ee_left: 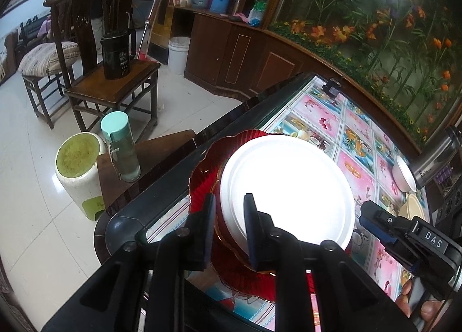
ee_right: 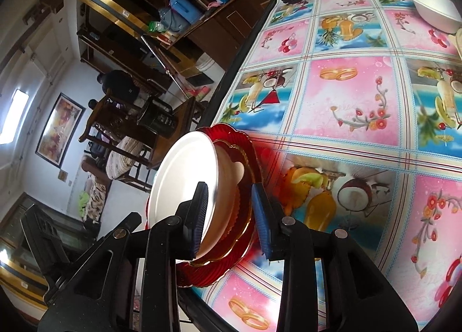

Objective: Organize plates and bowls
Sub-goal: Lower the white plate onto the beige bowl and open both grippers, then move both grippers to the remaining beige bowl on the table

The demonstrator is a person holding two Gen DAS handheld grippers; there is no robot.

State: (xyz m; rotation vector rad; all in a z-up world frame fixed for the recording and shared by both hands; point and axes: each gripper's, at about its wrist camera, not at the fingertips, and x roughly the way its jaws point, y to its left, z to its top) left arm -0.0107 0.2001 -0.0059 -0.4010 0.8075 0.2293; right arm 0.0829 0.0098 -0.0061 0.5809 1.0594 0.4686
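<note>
A white plate (ee_left: 286, 187) lies on top of a stack of red scalloped plates (ee_left: 202, 176) at the near corner of the table. My left gripper (ee_left: 229, 228) straddles the near rim of the stack, one finger outside, one over the white plate, with a gap showing. In the right wrist view the white plate (ee_right: 179, 176) and red plates (ee_right: 245, 158) sit between the fingers of my right gripper (ee_right: 231, 216), which stand apart around the stack's edge. The right gripper (ee_left: 384, 225) also shows at the right of the left wrist view.
A white bowl (ee_right: 433, 8) and a cream dish (ee_left: 413, 207) sit at the far side of the patterned tablecloth (ee_right: 346, 95). A steel flask (ee_left: 436, 158) stands beyond them. A stool with a green-capped bottle (ee_left: 121, 147) and a bin (ee_left: 80, 170) stand beside the table's edge.
</note>
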